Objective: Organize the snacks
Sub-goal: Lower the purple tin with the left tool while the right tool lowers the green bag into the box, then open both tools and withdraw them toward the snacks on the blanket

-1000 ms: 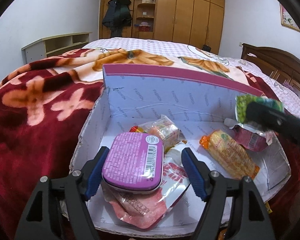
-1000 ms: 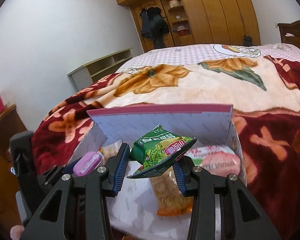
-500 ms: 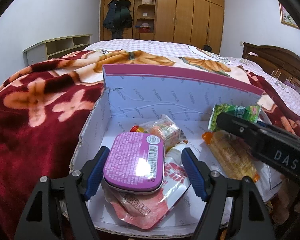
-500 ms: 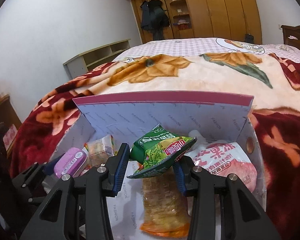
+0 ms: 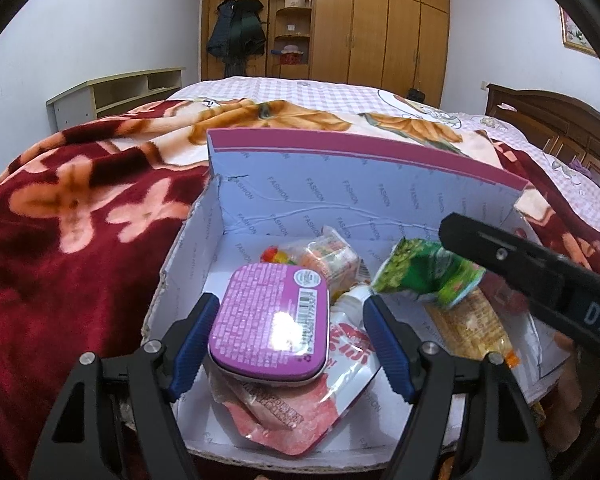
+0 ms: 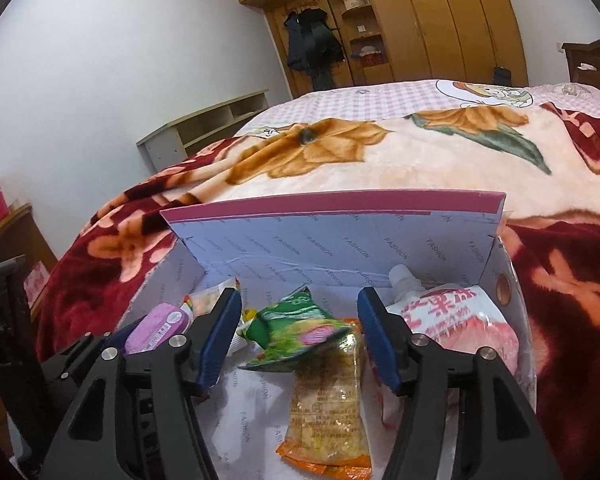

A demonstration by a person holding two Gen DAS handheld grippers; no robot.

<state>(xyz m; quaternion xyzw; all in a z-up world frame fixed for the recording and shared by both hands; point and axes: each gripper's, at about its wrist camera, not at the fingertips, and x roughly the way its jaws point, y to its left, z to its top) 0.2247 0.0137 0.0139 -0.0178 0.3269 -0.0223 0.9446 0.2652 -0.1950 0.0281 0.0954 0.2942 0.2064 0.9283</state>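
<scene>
Even indoor light, glare on the purple tin (image 5: 278, 326), green packet (image 6: 300, 330) motion-blurred, fisheye edges bent and dark.

The box (image 6: 340, 248) sits on the bed (image 6: 440, 152). Inside it, the tin (image 5: 268, 320) lies at the left on a pouch (image 5: 300, 412); the spouted pouch (image 6: 460, 320) fills the right. Between them a flat packet (image 6: 328, 400) lies, the crumpled bag (image 6: 296, 328) seemingly resting on its far end.

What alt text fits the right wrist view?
The right tool, its blue pads spread, has just been opening, and a blurred green snack bag sits loose between them over an open cardboard box on a bed. Below lie an orange packet and a pink pouch.
</scene>
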